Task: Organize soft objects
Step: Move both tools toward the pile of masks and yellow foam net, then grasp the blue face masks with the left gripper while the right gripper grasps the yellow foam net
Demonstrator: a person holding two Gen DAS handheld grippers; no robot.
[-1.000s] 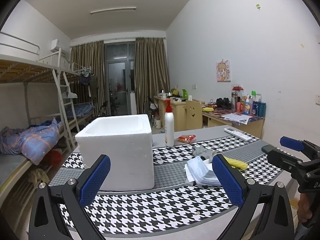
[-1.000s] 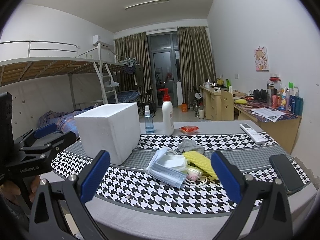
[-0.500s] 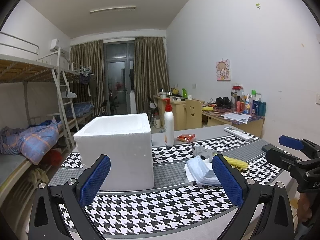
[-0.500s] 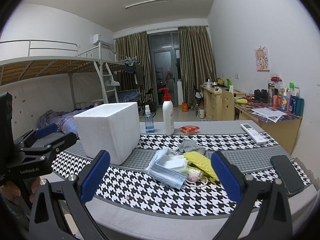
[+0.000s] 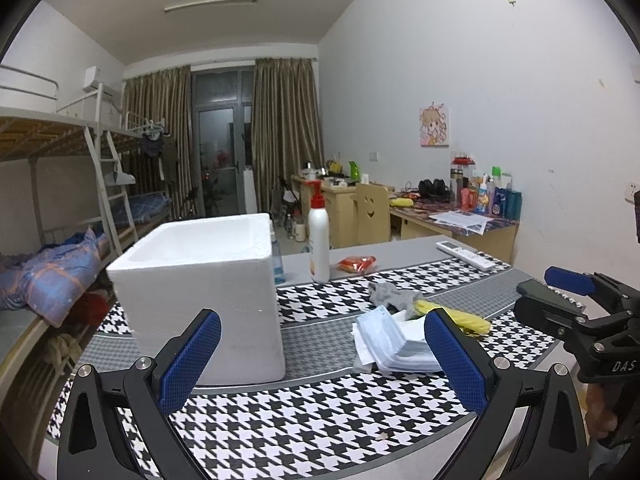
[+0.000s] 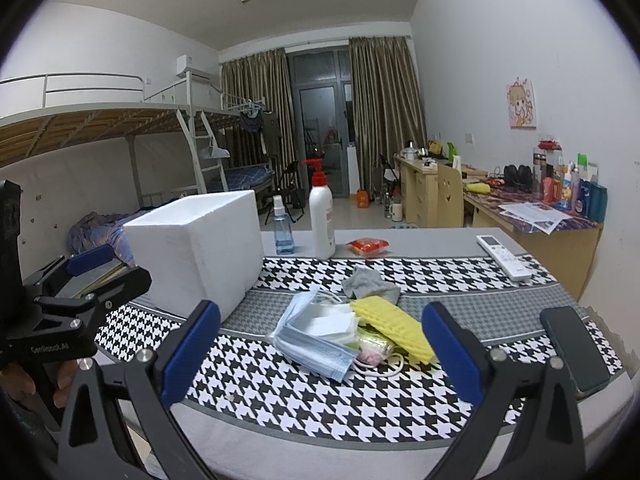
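Note:
A pile of soft things lies on the houndstooth table: blue face masks (image 6: 316,336), a yellow cloth (image 6: 390,326), a grey rag (image 6: 370,282) and a small pink packet (image 6: 374,350). The masks (image 5: 390,344), yellow cloth (image 5: 466,320) and grey rag (image 5: 390,294) also show in the left wrist view. A white foam box (image 5: 204,280) stands open-topped at the left; it also shows in the right wrist view (image 6: 196,248). My left gripper (image 5: 322,360) is open and empty, near the front edge between box and pile. My right gripper (image 6: 320,354) is open and empty, just in front of the pile.
A white pump bottle (image 6: 322,216), a blue spray bottle (image 6: 282,226) and a red snack packet (image 6: 368,246) stand at the table's back. A remote (image 6: 504,256) and a black phone (image 6: 574,346) lie at the right. A bunk bed and desks stand behind.
Both grippers have shifted only slightly; the view has barely moved. Both stay open and empty.

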